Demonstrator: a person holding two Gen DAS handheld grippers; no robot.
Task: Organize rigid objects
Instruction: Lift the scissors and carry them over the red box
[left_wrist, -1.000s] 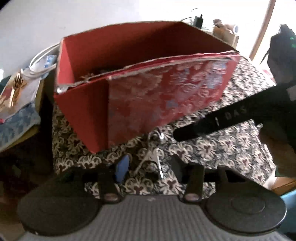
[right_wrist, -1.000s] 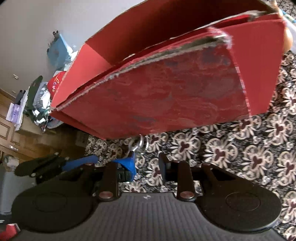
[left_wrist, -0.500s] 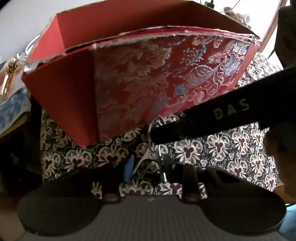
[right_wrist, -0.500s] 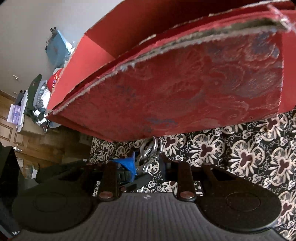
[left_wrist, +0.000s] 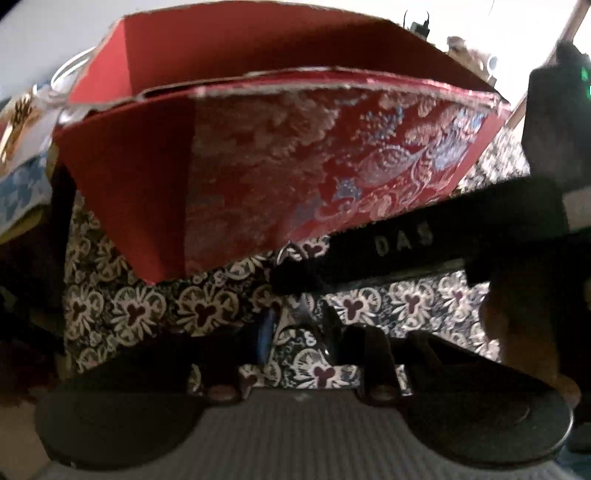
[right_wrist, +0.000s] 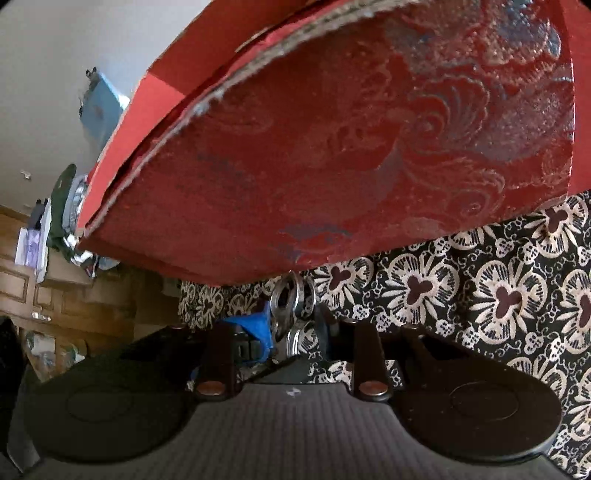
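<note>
A red open box with a brocade front panel (left_wrist: 295, 166) stands on the flower-patterned cloth (left_wrist: 140, 310); it also fills the right wrist view (right_wrist: 351, 147). A small shiny metal clip with rings (right_wrist: 291, 310) lies on the cloth at the foot of the box. My right gripper (right_wrist: 293, 332) is closed around the clip. In the left wrist view the right gripper's black finger marked DAS (left_wrist: 406, 243) crosses from the right over the clip's ring (left_wrist: 284, 254). My left gripper (left_wrist: 299, 332) sits just behind the clip, jaws narrowed, in shadow and blurred.
A low table with papers and a blue cloth (left_wrist: 22, 166) stands left of the box. In the right wrist view, wooden cabinets (right_wrist: 44, 295) and piled clothes (right_wrist: 66, 206) lie to the left. The patterned cloth (right_wrist: 498, 295) stretches to the right.
Both grippers have moved forward toward the box base. The right gripper's jaws have come in around the metal clip. The left gripper's jaws have narrowed.
</note>
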